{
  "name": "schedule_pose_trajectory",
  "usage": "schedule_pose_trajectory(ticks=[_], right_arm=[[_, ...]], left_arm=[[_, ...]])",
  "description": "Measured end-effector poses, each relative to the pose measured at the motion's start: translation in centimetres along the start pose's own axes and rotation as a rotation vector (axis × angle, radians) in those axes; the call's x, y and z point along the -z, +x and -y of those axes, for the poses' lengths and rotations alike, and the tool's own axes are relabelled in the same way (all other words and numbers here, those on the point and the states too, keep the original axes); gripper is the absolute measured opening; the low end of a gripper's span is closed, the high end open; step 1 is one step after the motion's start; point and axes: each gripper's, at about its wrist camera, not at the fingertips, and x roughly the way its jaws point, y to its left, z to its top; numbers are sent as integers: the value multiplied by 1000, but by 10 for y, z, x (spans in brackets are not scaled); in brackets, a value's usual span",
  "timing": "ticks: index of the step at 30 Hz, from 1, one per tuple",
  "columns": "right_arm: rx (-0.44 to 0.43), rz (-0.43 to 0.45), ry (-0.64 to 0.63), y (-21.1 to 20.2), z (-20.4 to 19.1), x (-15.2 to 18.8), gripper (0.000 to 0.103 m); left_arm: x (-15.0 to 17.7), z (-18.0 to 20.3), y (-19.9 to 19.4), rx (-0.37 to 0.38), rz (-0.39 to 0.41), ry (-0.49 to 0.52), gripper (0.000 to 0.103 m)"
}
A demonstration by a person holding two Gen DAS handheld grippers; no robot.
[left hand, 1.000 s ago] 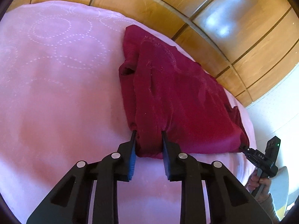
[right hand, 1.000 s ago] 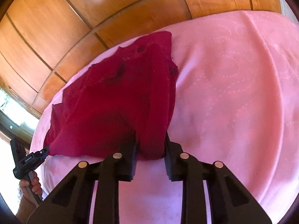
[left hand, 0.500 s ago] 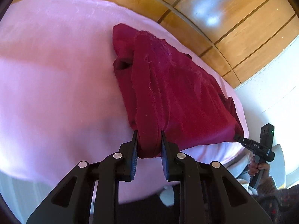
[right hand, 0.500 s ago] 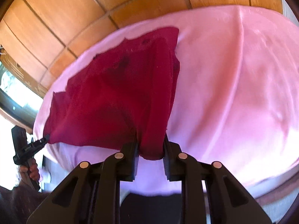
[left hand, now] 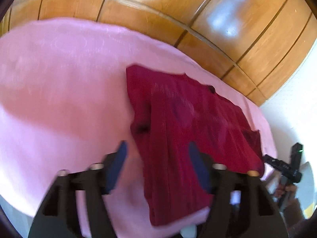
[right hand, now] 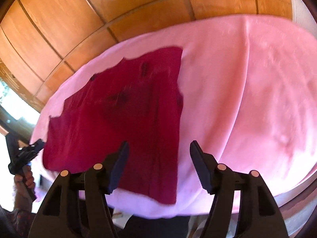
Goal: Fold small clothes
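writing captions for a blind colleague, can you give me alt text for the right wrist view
A dark red garment lies spread on a pink bedcover, with the right gripper open above its near edge and holding nothing. At far left the left gripper is by the garment's corner. Wooden wall panels fill the background.

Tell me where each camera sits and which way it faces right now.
Left wrist: on the left gripper, looking along its open fingers over the red garment on the pink cover toward the wood panels; the right gripper and its hand show at far right.
Right wrist: on the right gripper, fingers open, same garment, cover and panels; the left gripper and its hand show at far left.
Shared: garment, cover, panels, and each sees the other gripper.
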Motion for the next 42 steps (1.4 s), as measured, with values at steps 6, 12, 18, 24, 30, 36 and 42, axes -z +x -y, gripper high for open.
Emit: schedule_pose_trajectory(ticks=[6, 12, 18, 24, 30, 36, 42], right_arm=[[58, 43, -55, 26, -10, -28, 62], [96, 20, -81, 48, -15, -42, 33], [123, 51, -146, 26, -23, -40, 7], [46, 132, -132, -2, -34, -63, 7], [36, 174, -106, 24, -43, -115, 7], [68, 156, -51, 72, -36, -157, 7], [126, 127, -10, 123, -27, -184, 7]], left_arm=[[-22, 11, 22, -41, 0, 95, 76], [-32, 14, 45, 34, -73, 95, 39], [-32, 12, 36, 39, -24, 87, 8], [-45, 22, 6, 62, 70, 136, 7], [-91, 23, 15, 40, 144, 117, 7], [-134, 20, 55, -25, 146, 126, 7], [-160, 4, 108, -105, 94, 95, 7]])
